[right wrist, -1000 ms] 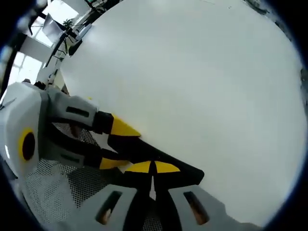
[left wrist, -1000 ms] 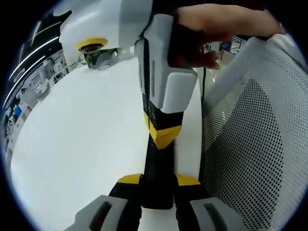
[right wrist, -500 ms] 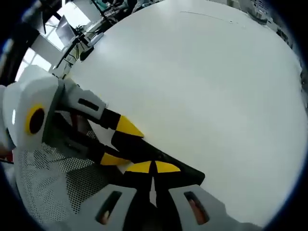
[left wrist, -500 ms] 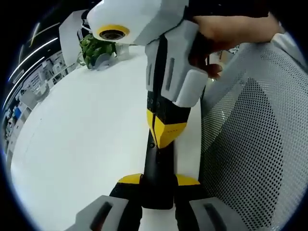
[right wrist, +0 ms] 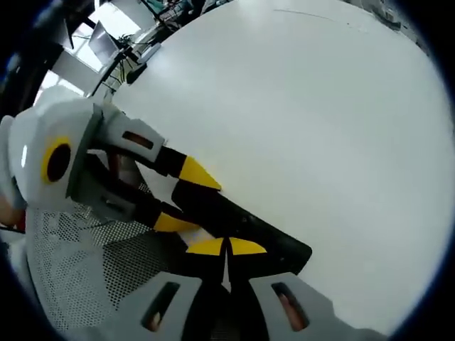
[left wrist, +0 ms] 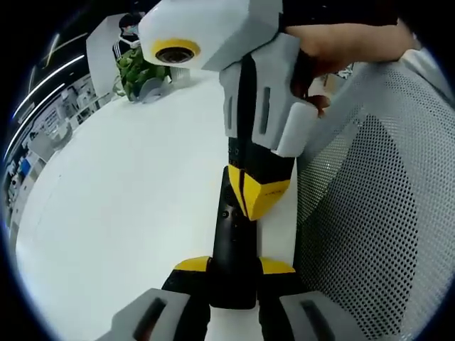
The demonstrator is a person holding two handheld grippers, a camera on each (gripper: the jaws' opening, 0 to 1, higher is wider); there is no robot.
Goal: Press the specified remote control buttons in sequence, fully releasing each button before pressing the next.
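Worktop: a broad white worktop (left wrist: 121, 206) is seen under both grippers; its bare surface (right wrist: 306, 128) is spread across most of the right gripper view.
Chair: a grey perforated mesh chair back (left wrist: 377, 213) is seen just beside the worktop's edge, at the right of the left gripper view and at the lower left of the right gripper view (right wrist: 64, 263).
Room: shelving and ceiling lights are made out at the far left of the left gripper view; monitors and stands are seen past the worktop's far edge in the right gripper view, too small to be told further.
Right gripper: the right gripper (left wrist: 257, 202), white and grey with yellow tips, is held by a hand (left wrist: 341, 46) and is brought in from the top of the left gripper view, pointed down at the remote. Its jaws are drawn together, tips touching (right wrist: 226, 247), and are set on the remote's upper face.
Left gripper: the left gripper (left wrist: 233, 266) is closed on the near end of the remote, one yellow-tipped jaw at each side; it is seen from the side in the right gripper view (right wrist: 186, 199).
Remote: a slim black remote control (left wrist: 231, 245) is held lengthwise over the worktop's edge, with small buttons visible on its face; it is seen lying across the right gripper view (right wrist: 249, 231).
Plant: a small green potted plant (left wrist: 138, 74) is seen far back on the worktop.
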